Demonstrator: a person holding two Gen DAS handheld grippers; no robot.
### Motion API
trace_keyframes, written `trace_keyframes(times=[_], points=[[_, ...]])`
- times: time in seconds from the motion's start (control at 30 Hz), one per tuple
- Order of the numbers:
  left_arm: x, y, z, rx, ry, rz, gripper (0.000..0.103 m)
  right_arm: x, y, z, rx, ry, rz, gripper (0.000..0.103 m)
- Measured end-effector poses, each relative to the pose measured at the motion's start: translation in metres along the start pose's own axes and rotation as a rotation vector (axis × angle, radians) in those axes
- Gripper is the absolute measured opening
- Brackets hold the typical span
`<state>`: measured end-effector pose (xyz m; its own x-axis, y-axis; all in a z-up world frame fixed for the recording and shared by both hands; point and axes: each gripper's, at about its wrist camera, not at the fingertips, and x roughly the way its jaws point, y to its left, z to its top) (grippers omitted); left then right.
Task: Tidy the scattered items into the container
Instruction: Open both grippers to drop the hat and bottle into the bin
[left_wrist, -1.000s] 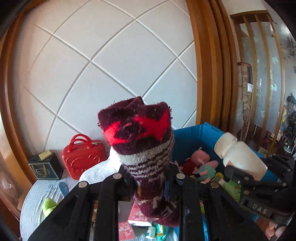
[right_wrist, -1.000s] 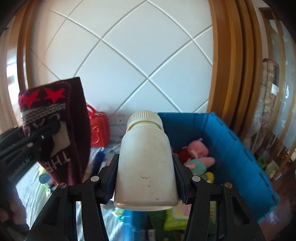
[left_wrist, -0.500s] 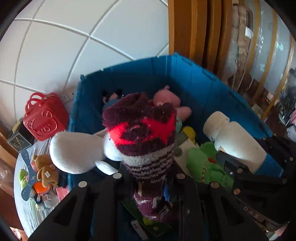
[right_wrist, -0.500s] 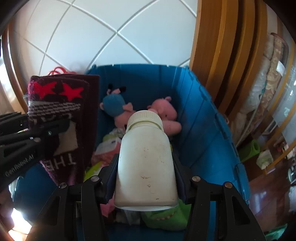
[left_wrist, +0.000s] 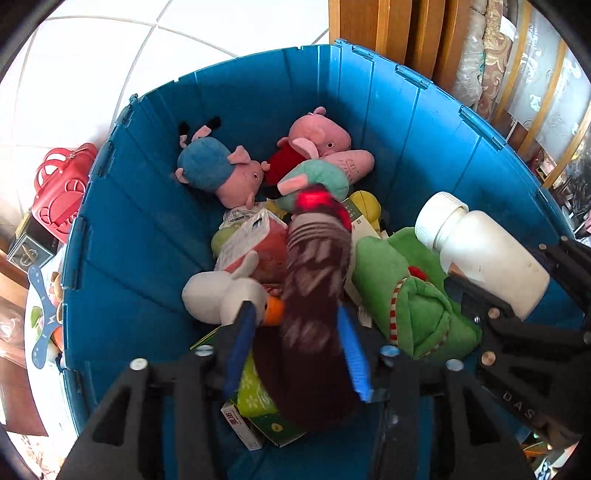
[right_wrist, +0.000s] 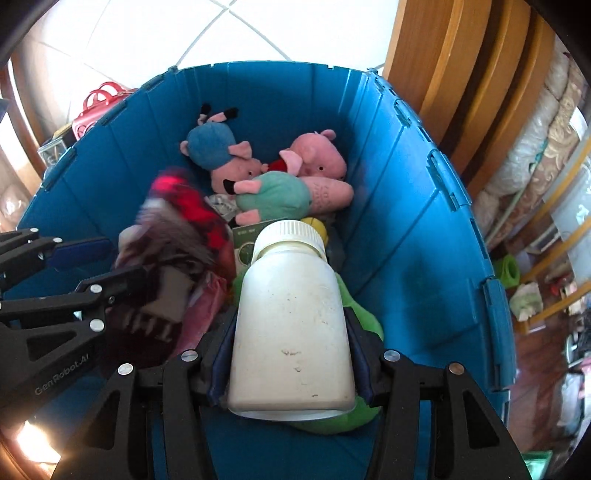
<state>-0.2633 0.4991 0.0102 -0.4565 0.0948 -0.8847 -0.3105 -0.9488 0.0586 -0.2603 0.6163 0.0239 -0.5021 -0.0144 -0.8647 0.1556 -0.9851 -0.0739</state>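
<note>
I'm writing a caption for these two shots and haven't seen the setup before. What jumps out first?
A big blue bin fills both views, with pink pig plush toys piled at its far end. In the foreground, the right claw clamps a white bottle above the bin. To its left, a blurred dark red sock lies between the pads of the left claw, whose jaws have just been opening.

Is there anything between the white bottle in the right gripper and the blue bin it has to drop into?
Nothing visible blocks it. The right gripper holds the white bottle inside the rim of the blue bin. Directly beneath it lies only the bin's contents, chiefly a green plush, so it would land on that.
</note>
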Motion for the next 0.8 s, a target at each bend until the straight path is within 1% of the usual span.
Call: trace_keyframes(times=[0.1, 0.27, 0.4, 0.47, 0.53, 0.6, 0.67, 0.7, 0.73, 0.8], points=[[-0.003, -0.003, -0.002, 0.009, -0.008, -0.003, 0.060, 0.001, -0.005, -0.001, 0.005, 0.001, -0.005, 0.052], [-0.006, -0.006, -0.008, 0.019, -0.010, 0.001, 0.064, -0.001, -0.010, -0.002, 0.009, -0.010, -0.009, 0.053], [-0.003, -0.007, -0.014, 0.016, 0.008, 0.004, 0.064, -0.003, -0.011, -0.004, 0.007, -0.017, -0.018, 0.056], [-0.003, -0.008, -0.017, 0.018, 0.011, 0.005, 0.064, -0.004, -0.011, -0.006, 0.003, -0.015, -0.025, 0.064], [-0.005, -0.009, -0.019, 0.019, 0.013, 0.003, 0.064, -0.006, -0.012, -0.009, 0.004, -0.018, -0.028, 0.081], [-0.007, -0.010, -0.022, 0.022, 0.010, 0.005, 0.064, -0.009, -0.012, -0.012, -0.001, -0.025, -0.036, 0.087], [-0.010, -0.011, -0.026, 0.027, 0.008, 0.006, 0.064, -0.014, -0.012, -0.015, -0.002, -0.032, -0.039, 0.088], [-0.011, -0.012, -0.028, 0.031, 0.006, 0.005, 0.064, -0.016, -0.012, -0.017, -0.002, -0.036, -0.040, 0.091], [-0.013, -0.013, -0.030, 0.033, 0.005, 0.003, 0.064, -0.018, -0.012, -0.018, -0.002, -0.041, -0.039, 0.097], [-0.016, -0.012, -0.033, 0.033, 0.002, -0.006, 0.064, -0.023, -0.012, -0.021, -0.001, -0.050, -0.036, 0.103]])
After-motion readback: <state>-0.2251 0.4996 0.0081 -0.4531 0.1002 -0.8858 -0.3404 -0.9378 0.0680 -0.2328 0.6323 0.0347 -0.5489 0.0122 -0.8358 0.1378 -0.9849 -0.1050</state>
